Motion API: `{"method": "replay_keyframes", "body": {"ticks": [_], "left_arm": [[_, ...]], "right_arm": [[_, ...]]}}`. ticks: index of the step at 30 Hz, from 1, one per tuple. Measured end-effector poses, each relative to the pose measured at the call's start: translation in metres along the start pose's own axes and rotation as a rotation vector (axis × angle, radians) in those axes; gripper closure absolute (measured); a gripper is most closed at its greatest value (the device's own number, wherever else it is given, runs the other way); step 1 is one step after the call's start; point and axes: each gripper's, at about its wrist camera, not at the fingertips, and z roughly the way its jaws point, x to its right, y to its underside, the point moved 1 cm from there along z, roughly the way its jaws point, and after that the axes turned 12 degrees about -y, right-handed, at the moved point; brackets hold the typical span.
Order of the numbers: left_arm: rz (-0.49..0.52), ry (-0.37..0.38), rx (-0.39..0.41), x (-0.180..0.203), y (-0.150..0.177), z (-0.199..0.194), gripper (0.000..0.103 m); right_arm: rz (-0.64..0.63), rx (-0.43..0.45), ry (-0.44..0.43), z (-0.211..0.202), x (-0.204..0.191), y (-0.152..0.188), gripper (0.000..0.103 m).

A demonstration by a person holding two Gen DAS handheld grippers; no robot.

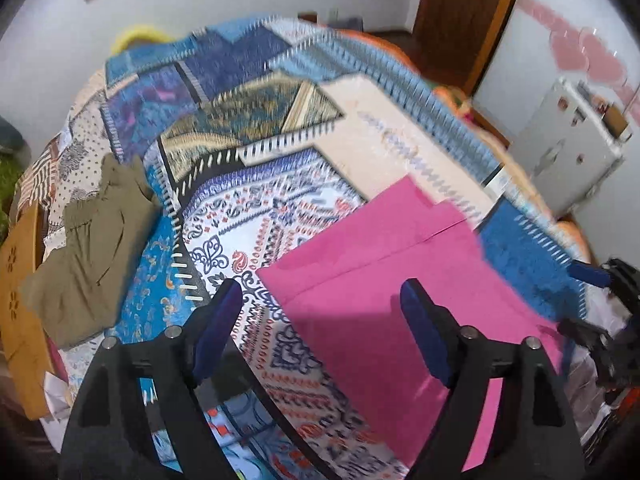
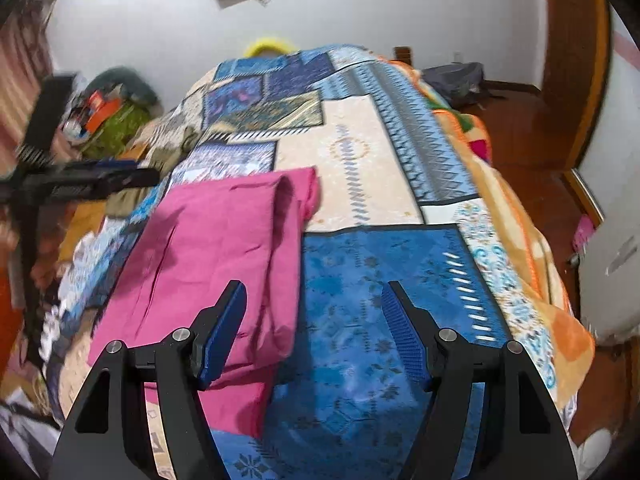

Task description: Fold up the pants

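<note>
Pink pants [image 2: 224, 248] on bed [image 2: 360, 320]: soft, light, floppy. You grip folded edge corners. Left tongs [image 1: 320, 304], right tongs [image 2: 314, 304] released, empty.

A patchwork-covered bed [image 2: 360, 152] carries pink pants [image 2: 224, 248] and an olive garment [image 1: 88, 256].

from my left wrist feed the pink pants [image 1: 400, 320] run off the frame at 5 o'clock. the olive garment [image 1: 92, 248] at 9 o'clock is smeared by blur, so i can't name it.
</note>
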Motion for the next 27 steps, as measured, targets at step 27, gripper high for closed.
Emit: {"method": "replay_keyframes", "body": {"ticks": [27], "left_arm": [[-0.293, -0.054, -0.084, -0.059, 0.159, -0.032, 0.000]], "right_arm": [[-0.214, -0.060, 0.026, 0.015, -0.051, 0.017, 0.036]]}}
